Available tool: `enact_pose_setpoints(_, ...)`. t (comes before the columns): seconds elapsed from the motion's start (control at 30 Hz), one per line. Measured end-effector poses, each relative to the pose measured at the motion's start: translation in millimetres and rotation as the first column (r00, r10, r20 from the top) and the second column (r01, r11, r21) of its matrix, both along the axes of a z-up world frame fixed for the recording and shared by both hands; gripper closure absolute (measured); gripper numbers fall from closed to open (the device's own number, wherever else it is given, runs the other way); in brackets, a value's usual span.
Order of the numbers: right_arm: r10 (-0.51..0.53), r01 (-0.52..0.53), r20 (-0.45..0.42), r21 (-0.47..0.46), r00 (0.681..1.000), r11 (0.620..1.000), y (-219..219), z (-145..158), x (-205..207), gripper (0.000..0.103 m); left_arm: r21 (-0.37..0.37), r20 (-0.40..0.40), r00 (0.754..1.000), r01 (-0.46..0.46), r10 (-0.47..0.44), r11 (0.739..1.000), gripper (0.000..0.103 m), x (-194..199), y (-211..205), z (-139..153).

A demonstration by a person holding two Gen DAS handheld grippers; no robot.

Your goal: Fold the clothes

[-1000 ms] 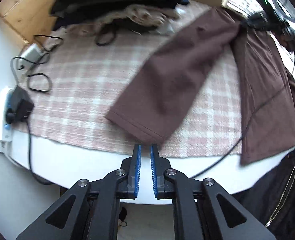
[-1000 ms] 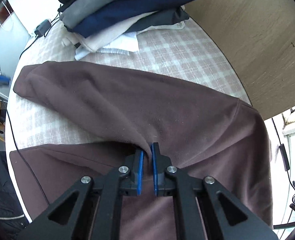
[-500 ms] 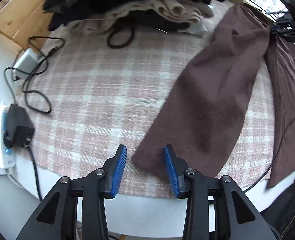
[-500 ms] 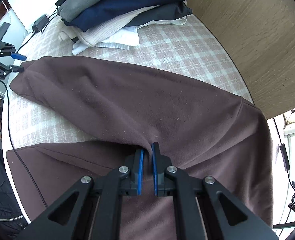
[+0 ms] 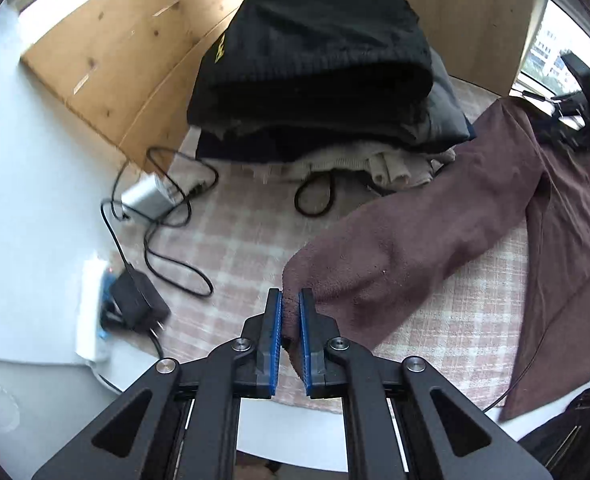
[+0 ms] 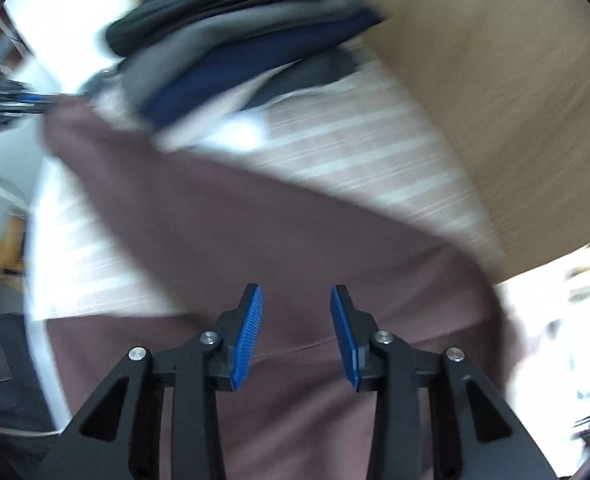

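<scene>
Between my left gripper's (image 5: pixel 290 300) blue pads, the cuff end of the brown fleece sleeve (image 5: pixel 407 248) is clamped, the sleeve running away to the upper right across the pink plaid cloth (image 5: pixel 239 240). My right gripper (image 6: pixel 296 300) hangs with its fingers spread apart above the body of the brown fleece garment (image 6: pixel 295 240), holding nothing; that view is blurred. Ahead of the left gripper sits a stack of folded clothes (image 5: pixel 319 80). To its left lie a black cable (image 5: pixel 167 248) and a black charger (image 5: pixel 135 300).
</scene>
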State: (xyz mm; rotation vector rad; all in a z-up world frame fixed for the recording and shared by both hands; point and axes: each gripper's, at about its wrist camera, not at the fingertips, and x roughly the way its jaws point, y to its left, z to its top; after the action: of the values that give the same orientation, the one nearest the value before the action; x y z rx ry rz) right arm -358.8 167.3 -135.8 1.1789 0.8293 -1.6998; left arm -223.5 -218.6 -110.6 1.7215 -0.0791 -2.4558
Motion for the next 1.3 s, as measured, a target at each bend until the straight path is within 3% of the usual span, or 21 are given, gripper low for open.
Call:
enact_pose_setpoints(0.07, 0.029, -0.027, -0.056, 0.052, 0.998, 0.998, -15, -10, -15, 0.067, -0.029, 0.022, 1.0, 0.018, -0.018, 0.999, 0.095, -2, 2, -3)
enact_pose_setpoints(0.2, 0.164, -0.153, -0.075, 0.135, 0.984, 0.979, -46, -38, -35, 0.067, -0.037, 0.056, 0.998, 0.033, -0.031, 0.999, 0.095, -9, 2, -6)
enact_pose_setpoints(0.33, 0.275, -0.265, -0.045, 0.163, 0.96, 0.95, -63, -56, -43, 0.065, -0.043, 0.08, 0.996, 0.037, -0.033, 0.998, 0.095, -12, 2, -12)
enact_pose_setpoints(0.47, 0.32, -0.32, 0.021, 0.129, 0.947, 0.939, -67, -57, -48, 0.067, -0.033, 0.099, 0.995, 0.021, -0.017, 0.999, 0.095, -15, -2, -18)
enact_pose_setpoints(0.57, 0.281, -0.279, -0.005, 0.088, 0.96, 0.956, -59, -44, -49, 0.096, -0.032, 0.106, 0.994, 0.008, -0.005, 0.999, 0.095, -17, -3, -23)
enact_pose_setpoints(0.6, 0.262, -0.26, -0.019, 0.072, 0.965, 0.963, -56, -38, -49, 0.097, -0.034, 0.105, 0.994, 0.005, -0.001, 0.999, 0.095, -18, -3, -23)
enact_pose_setpoints(0.67, 0.225, -0.223, -0.047, 0.037, 0.973, 0.974, -50, -27, -49, 0.098, -0.043, 0.08, 0.997, -0.012, 0.015, 0.999, 0.096, -19, -2, -13)
enact_pose_setpoints(0.83, 0.116, -0.123, -0.108, -0.064, 0.987, 0.99, -35, 1, -51, 0.099, -0.006, -0.134, 0.991, -0.013, 0.012, 1.0, 0.096, -10, 8, 60)
enact_pose_setpoints(0.9, 0.03, -0.047, -0.126, -0.139, 0.992, 0.989, -31, 7, -62, 0.099, -0.027, -0.148, 0.989, 0.006, -0.01, 1.0, 0.096, -10, 16, 69)
enact_pose_setpoints(1.1, -0.055, 0.039, -0.175, -0.096, 0.983, 0.995, -50, -27, -72, 0.099, -0.002, -0.197, 0.978, 0.071, -0.07, 0.997, 0.096, -12, 41, 89)
enact_pose_setpoints(1.2, -0.118, 0.105, -0.111, -0.12, 0.987, 0.987, -48, -33, -80, 0.099, -0.001, -0.209, 0.972, 0.107, -0.105, 0.994, 0.096, -9, 52, 99)
enact_pose_setpoints(1.3, -0.117, 0.106, -0.122, -0.091, 0.986, 0.99, -46, -32, -80, 0.099, 0.012, -0.199, 0.973, 0.121, -0.117, 0.993, 0.096, -8, 60, 99)
